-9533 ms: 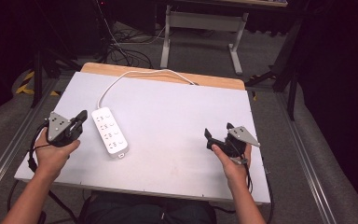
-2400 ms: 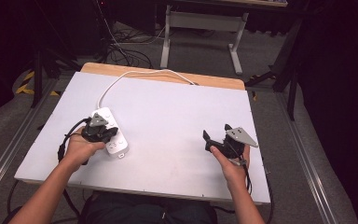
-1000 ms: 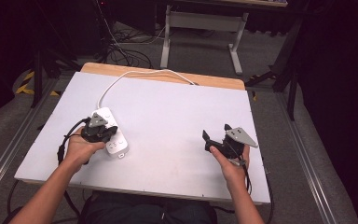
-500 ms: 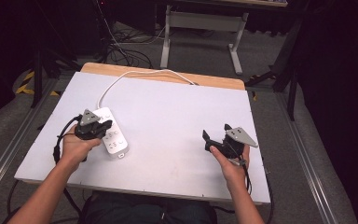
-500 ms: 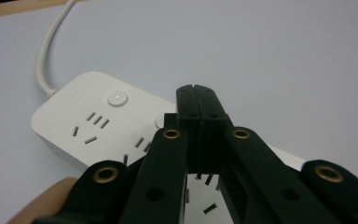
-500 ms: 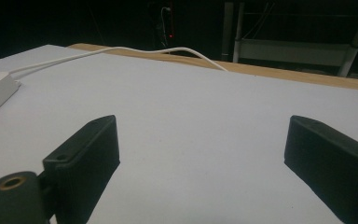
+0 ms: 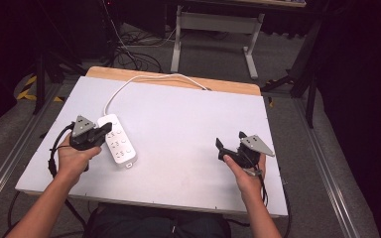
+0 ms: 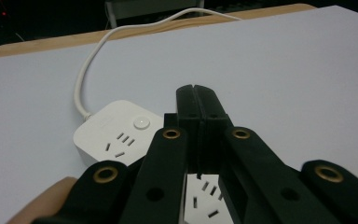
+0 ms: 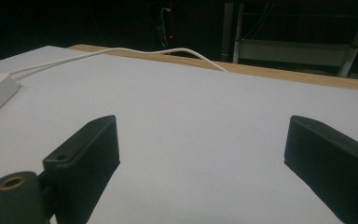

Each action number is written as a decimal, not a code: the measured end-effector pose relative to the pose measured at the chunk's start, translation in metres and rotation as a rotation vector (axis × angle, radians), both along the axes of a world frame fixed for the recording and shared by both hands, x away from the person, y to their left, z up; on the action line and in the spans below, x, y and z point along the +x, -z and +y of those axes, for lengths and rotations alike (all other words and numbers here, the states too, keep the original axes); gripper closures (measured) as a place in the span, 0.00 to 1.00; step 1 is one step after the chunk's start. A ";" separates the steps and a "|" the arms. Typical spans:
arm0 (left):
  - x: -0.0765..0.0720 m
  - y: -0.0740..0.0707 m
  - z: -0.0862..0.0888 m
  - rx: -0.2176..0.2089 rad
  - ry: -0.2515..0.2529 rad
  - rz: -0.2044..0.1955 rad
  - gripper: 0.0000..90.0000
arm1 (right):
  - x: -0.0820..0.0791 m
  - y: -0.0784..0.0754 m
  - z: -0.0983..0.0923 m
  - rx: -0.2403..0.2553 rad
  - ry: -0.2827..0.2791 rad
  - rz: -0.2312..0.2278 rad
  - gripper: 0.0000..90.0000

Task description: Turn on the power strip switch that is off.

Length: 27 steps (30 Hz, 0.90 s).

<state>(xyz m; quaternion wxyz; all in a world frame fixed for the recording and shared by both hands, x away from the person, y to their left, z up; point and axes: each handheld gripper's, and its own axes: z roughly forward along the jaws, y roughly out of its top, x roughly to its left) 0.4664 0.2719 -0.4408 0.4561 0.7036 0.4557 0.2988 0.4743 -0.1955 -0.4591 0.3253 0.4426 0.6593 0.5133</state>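
The white plastic power strip [image 7: 117, 141] lies on the left of the white table [image 7: 188, 124]. The left gripper [image 7: 101, 133], pinched tight on nothing, hovers over it. The right gripper [image 7: 229, 144] waits spread wide. Nothing plugged in yet.
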 end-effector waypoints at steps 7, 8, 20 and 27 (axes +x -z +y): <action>-0.012 -0.012 0.010 -0.052 -0.057 -0.071 1.00 | 0.000 0.000 0.000 -0.001 0.000 0.000 0.12; -0.013 -0.013 0.013 -0.064 -0.070 -0.083 1.00 | 0.000 0.000 0.000 -0.001 0.000 0.000 0.12; -0.023 -0.020 0.038 -0.135 -0.192 -0.171 0.99 | 0.001 0.000 0.000 -0.001 0.000 0.003 0.12; -0.024 -0.021 0.047 -0.145 -0.229 -0.179 0.99 | 0.001 0.000 0.001 0.000 -0.001 0.004 0.12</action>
